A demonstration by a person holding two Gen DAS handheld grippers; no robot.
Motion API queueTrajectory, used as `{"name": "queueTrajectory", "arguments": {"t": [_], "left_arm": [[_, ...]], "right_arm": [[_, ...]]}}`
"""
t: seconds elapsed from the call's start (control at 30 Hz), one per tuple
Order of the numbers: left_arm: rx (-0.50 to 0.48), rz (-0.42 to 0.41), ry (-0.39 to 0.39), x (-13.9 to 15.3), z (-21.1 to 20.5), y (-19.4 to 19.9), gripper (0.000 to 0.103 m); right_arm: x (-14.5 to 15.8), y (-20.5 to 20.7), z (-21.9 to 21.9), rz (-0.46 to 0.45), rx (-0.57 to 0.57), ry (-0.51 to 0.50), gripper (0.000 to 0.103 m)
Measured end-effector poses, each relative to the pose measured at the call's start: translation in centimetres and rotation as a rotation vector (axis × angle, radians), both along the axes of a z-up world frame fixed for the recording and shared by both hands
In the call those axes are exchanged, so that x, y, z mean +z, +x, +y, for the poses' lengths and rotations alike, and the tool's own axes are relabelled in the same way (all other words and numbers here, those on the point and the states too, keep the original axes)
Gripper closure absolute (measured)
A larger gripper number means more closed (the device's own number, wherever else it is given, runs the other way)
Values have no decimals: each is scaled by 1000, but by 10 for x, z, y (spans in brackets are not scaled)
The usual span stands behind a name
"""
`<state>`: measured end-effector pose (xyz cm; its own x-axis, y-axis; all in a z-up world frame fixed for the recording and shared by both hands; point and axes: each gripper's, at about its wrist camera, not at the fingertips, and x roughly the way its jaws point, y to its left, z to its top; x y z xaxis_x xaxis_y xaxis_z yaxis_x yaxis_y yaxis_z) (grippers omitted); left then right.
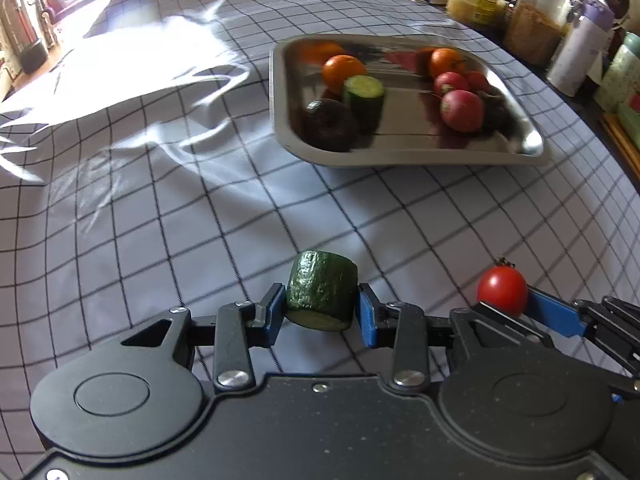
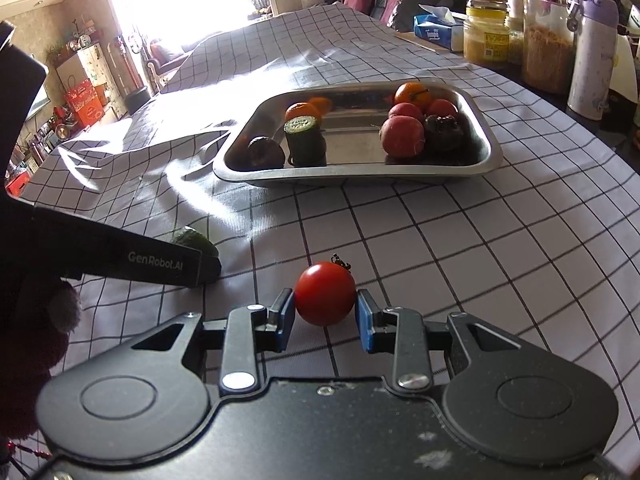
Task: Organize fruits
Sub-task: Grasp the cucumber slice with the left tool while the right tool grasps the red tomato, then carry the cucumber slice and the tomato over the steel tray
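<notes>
Left wrist view: left gripper [image 1: 322, 307] low over the checked tabletop [image 1: 200, 220], pointed toward the steel tray [image 1: 532, 148], blue pads pressed on both sides of a cucumber chunk [image 1: 322, 294]. Chunk tilted, cut face down toward the cloth; lifted or resting, cannot tell. Just right of it, right gripper [image 1: 506, 300] reaching in from the lower right edge, closed on a cherry tomato [image 1: 502, 289], only one blue pad in sight from this side.

Right wrist view: right gripper [image 2: 325, 312] level and low, aimed at the tray [image 2: 494, 156], both blue pads touching the cherry tomato [image 2: 325, 293], stem end turned away toward the tray. Dark body of the left gripper [image 2: 160, 262] slanting in from the left, well short of the tray, hiding most of the cucumber chunk [image 2: 192, 238].

Inside the tray, left part: an orange [image 2: 301, 111], a second cucumber piece [image 2: 303, 138] standing on end, a dark round fruit [image 2: 265, 152] nearest the front rim. Right part: another orange [image 2: 412, 94], red radishes [image 2: 402, 136] clustered together, a dark wrinkled fruit [image 2: 442, 130] beside them.

Beyond the tray, along the far right edge of the tabletop: jars [image 2: 548, 32], a tissue box [image 2: 438, 30], a pale lilac flask [image 2: 592, 56].
</notes>
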<state>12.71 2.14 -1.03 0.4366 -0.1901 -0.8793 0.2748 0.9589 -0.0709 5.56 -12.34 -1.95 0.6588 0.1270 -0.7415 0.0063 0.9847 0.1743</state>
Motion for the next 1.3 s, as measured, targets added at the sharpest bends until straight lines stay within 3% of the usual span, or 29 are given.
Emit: {"name": "queueTrajectory", "arguments": {"t": [0.33, 0.73, 0.9, 1.3], "left_arm": [[-41, 23, -4, 1, -23, -24, 57], [-80, 67, 16, 18, -51, -26, 59], [-97, 60, 16, 32, -60, -16, 59], [-46, 9, 2, 57, -81, 40, 60]], "right_arm": [[2, -18, -22, 16, -24, 36, 70], [2, -11, -53, 164, 52, 109, 70], [13, 5, -66, 203, 69, 120, 70], [57, 59, -85, 139, 8, 57, 70]]}}
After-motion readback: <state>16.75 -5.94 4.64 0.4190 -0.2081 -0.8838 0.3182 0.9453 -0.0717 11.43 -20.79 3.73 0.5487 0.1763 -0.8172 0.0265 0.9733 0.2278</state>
